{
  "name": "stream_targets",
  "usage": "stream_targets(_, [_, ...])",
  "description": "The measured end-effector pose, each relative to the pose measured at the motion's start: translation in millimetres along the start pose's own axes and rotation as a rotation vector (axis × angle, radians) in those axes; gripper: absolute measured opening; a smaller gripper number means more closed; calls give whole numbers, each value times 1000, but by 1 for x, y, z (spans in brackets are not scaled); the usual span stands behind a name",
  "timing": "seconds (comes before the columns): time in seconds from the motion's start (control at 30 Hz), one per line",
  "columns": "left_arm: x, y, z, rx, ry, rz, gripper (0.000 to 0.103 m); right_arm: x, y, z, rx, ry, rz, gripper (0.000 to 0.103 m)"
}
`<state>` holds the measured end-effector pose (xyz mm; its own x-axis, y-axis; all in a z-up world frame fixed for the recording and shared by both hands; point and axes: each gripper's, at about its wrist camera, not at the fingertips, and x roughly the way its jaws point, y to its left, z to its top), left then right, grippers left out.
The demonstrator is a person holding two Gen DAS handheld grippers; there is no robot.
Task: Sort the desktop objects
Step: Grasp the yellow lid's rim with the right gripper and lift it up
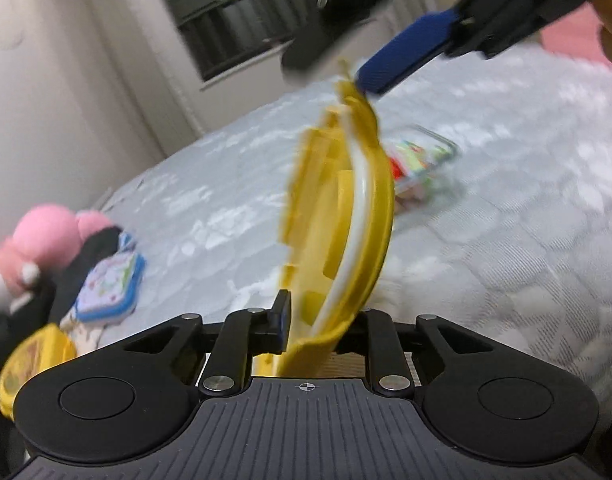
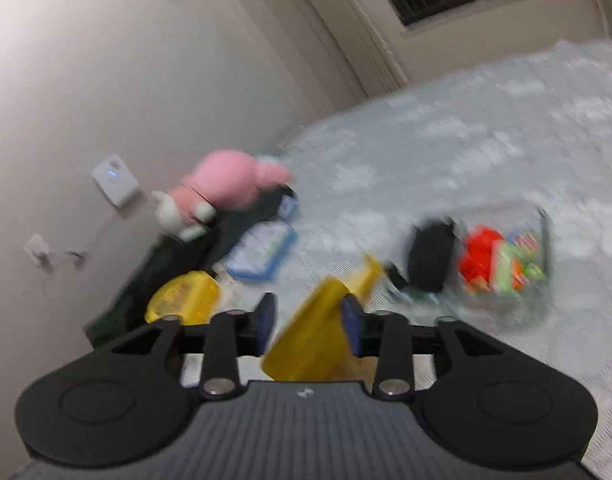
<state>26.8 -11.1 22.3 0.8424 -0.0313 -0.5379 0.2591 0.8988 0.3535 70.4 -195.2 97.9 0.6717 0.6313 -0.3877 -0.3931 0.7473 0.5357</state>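
Yellow lid [image 1: 341, 232] is the item being handled; it stands on edge in the air above the bed, its near end clamped in the left gripper [image 1: 309, 320]. The left jaws are drawn narrow: one black finger with a blue pad [image 1: 281, 316] presses the ribbed inner face, and the opposite finger is hidden behind the lid. A white gasket strip runs along the lid's rim.

The right gripper [image 2: 309, 320] meets the same lid from the far end. In the right wrist view the lid's yellow corner [image 2: 309, 344] sits between the two blue pads, touching the right-hand pad; a visible gap remains on the left-hand side, so full closure cannot be confirmed. In the left wrist view this gripper enters from the upper right, tilted downward, its blue fingertip [image 1: 401, 52] at the lid's top edge. Part of a hand [image 1: 609, 32] shows at the right border behind it.

Beneath both tools lies the bed's pale quilted cover [image 1: 505, 220]. A clear container [image 2: 505, 260] holding red and green items rests on it to the right, with a black object [image 2: 429, 256] just beside it. To the left lie a blue-edged patterned pouch [image 2: 262, 252], a second yellow item [image 2: 182, 296] whose kind cannot be determined, and a pink and white plush toy [image 2: 222, 188] resting on dark fabric. Motion blur softens all of these. A beige wall with a small white device [image 2: 114, 180] and a dark window [image 1: 242, 12] close the background.
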Motion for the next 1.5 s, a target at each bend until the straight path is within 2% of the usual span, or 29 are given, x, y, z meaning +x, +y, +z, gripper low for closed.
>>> stream_targets(0.03, [-1,10,0,-34,-4,-3,26,-2,2,1,2,-26,16,72])
stream_targets(0.1, [2,30,0,-105,9,-39,29,-5,7,2,6,-78,47,85])
stream_targets(0.23, [8,68,-7,-266,14,-92,29,-10,15,3,19,-171,102,86])
stream_targets(0.4, [20,117,-14,-518,29,-189,29,13,-6,-21,98,-102,62,86])
stream_targets(0.6, [33,162,-33,-796,87,-293,29,39,-33,-49,193,-20,14,86])
stream_targets(0.77, [51,187,-57,-1040,156,-450,29,61,-54,-74,276,47,-20,86])
stream_targets(0.87, [64,197,-76,-1157,186,-456,29,74,-57,-87,351,85,44,85])
stream_targets(0.93, [68,203,-87,-1203,196,-426,28,87,-54,-95,409,121,95,85])
stream_targets(1.0, [69,208,-99,-1235,202,-396,33,100,-50,-104,467,158,145,85])
stream_targets(1.1, [73,215,-119,-1313,211,-406,34,127,-39,-112,548,233,225,84])
stream_targets(1.17, [75,220,-133,-1377,214,-393,60,144,-28,-113,542,264,205,82])
stream_targets(1.23, [75,224,-146,-1424,212,-412,53,162,-18,-115,535,294,186,79])
stream_targets(1.3, [77,225,-156,-1456,219,-423,52,179,-9,-115,524,317,164,78])
stream_targets(1.37, [80,225,-163,-1478,221,-432,49,192,-3,-112,491,297,134,75])
stream_targets(1.47, [81,223,-168,-1493,215,-443,49,213,-2,-107,488,270,101,58])
stream_targets(1.5, [81,221,-167,-1486,213,-442,49,219,-4,-107,498,280,105,43])
